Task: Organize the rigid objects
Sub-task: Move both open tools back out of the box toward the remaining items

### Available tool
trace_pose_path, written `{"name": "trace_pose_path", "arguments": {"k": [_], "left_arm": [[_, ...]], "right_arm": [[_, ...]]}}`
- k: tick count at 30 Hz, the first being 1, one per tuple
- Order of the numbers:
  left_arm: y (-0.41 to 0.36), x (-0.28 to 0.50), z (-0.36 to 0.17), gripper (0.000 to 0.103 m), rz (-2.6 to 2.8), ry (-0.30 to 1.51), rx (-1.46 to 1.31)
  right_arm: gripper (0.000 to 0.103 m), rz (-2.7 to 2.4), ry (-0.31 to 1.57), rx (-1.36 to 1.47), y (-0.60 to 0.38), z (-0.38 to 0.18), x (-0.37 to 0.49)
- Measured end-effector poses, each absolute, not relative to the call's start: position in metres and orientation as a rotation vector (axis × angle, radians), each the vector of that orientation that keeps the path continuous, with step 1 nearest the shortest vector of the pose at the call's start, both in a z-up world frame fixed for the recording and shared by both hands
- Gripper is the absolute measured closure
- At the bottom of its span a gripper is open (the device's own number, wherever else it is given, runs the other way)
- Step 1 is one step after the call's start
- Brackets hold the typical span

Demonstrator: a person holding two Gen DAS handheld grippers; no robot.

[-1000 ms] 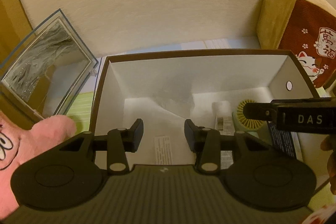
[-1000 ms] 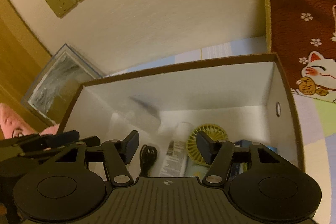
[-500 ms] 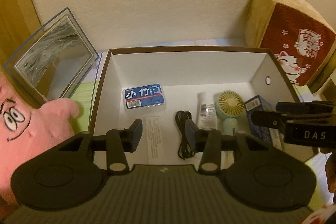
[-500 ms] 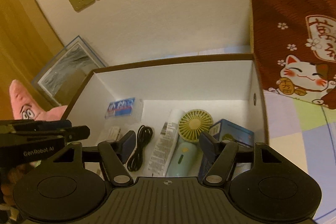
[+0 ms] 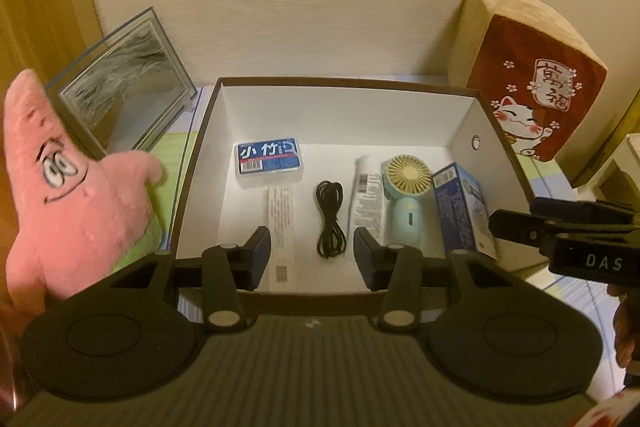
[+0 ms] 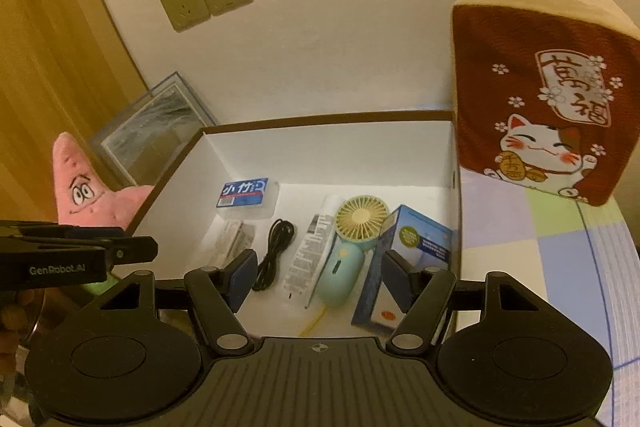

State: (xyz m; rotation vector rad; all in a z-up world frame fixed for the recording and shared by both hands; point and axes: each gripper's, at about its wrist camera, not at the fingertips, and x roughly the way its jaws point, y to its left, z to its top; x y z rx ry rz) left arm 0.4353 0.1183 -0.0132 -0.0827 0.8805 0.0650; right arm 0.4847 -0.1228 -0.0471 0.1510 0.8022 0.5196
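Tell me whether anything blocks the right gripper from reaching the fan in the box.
Nothing visible does. The right gripper hangs open and empty above the box's near edge; the fan lies uncovered just beyond, between the tube and the blue carton.

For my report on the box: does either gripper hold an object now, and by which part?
Nothing is held. The left gripper and right gripper both have open, empty jaws above the box.

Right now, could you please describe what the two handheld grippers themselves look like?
Both are matte black plastic. Each has a ribbed body, two round discs, and angled linkage arms with pale pivot pins. The left gripper has white "GenRobot.AI" lettering on its side. The right gripper reads "DAS". The finger pads are dark blue.
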Motion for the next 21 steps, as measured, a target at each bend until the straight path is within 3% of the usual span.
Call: {"name": "trace_pose_path", "arguments": {"k": [21], "left_arm": [[0.086, 0.344, -0.013, 0.060, 0.087, 0.915, -0.125]], "right_arm": [[0.035, 0.545, 0.795, 0.153, -0.160, -0.041, 0.397]]}}
